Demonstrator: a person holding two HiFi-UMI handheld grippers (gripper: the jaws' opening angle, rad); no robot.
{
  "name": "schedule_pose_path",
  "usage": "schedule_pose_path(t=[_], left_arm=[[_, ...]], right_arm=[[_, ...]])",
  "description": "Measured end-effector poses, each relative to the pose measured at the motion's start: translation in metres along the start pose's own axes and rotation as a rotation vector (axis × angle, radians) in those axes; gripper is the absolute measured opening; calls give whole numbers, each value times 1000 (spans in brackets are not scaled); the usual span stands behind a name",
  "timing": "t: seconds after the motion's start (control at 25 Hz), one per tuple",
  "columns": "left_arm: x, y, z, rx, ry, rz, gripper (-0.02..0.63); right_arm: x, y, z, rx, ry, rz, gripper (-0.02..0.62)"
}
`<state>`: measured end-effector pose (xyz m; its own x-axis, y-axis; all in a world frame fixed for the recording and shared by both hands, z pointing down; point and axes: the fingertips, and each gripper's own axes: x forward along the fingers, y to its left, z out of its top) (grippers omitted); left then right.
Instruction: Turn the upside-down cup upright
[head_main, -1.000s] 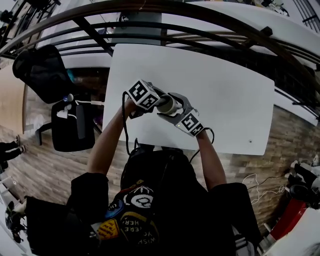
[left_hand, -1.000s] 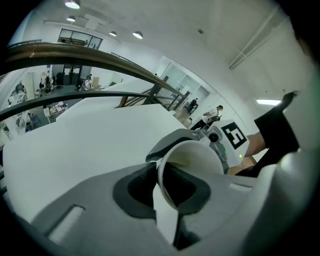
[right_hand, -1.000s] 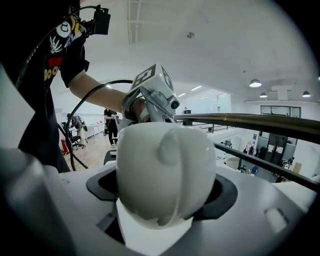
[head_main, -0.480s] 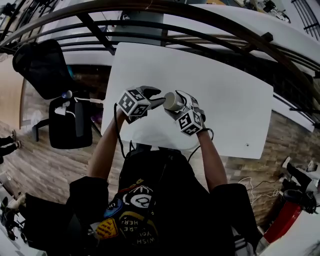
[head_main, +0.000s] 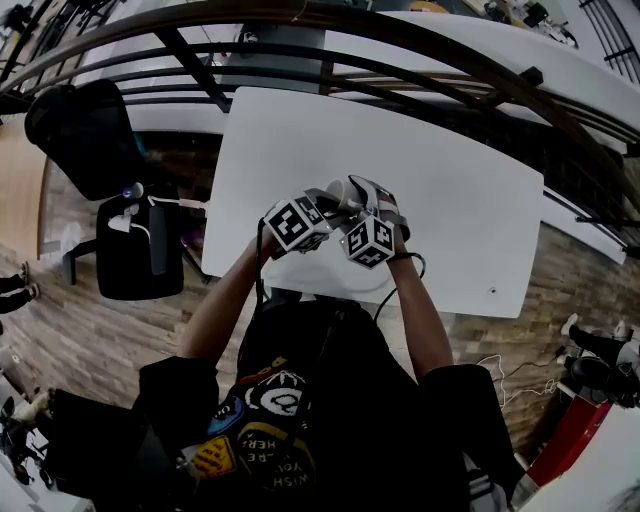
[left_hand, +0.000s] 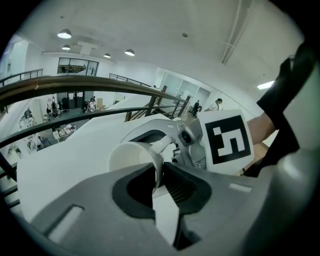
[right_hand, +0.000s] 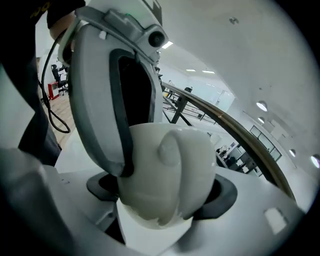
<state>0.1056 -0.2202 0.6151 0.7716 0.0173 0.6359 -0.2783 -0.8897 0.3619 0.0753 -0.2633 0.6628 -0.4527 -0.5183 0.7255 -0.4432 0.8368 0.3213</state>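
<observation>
We worked at a bare white desk (head_main: 450, 180) set against a dark curved railing (head_main: 300, 20) that overlooked a bright open hall with round ceiling lights; black chairs (head_main: 85, 140) stood to the left on a wood-plank floor (head_main: 80, 330). Nothing else lay on the desk that we could see. The white cup (left_hand: 131, 156) was off the desk, held above its near part between our two tools and tipped roughly on its side, its open mouth towards the left gripper's camera. The right gripper (right_hand: 162, 200) was clamped wide across the cup's body, its pads bearing on either side. The left gripper (left_hand: 161, 175) had just been closing, and its jaws pinched the thin wall at the rim, one inside the mouth and one outside. We judged the turn to be about half made. To finish it well, we thought one gripper should carry the cup and the other only steady it, since two firm grips twisting against each other could crack or wrench the rim. The rim pinch looked the weaker hold, so we would have let the right gripper roll the cup mouth-up, lowered it until the base sat flat on the desk, and only then freed each gripper in turn.
</observation>
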Motion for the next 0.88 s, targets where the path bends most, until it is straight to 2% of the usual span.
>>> schedule_pose_path(t=[0.24,0.32,0.44,0.52,0.6,0.64,0.8,0.88], left_arm=[[-6,-7,10,-122,-128,-109,34],[-10,-8,14,-136,-166,-138,34],[-15,-7,16,-117,-211,-124,34],[-21,-5,20,-121,-257,-108,34],[-29,1,26,-127,-310,-81,34],[-34,4,28,-126,-337,-65,34],[-50,16,37,-96,-406,-2,34],[-53,20,40,-71,-426,29,34]], right_arm=[[-11,-1,7,-20,-98,24,408],[-16,-3,11,-22,-133,22,408],[-23,-5,7,-16,-179,24,408],[-32,-8,1,57,-217,26,408],[-39,-11,-8,232,-277,71,408],[-43,-12,-12,364,-317,112,408],[-65,-34,-10,1006,-579,340,408],[-74,-49,2,1269,-734,492,396]])
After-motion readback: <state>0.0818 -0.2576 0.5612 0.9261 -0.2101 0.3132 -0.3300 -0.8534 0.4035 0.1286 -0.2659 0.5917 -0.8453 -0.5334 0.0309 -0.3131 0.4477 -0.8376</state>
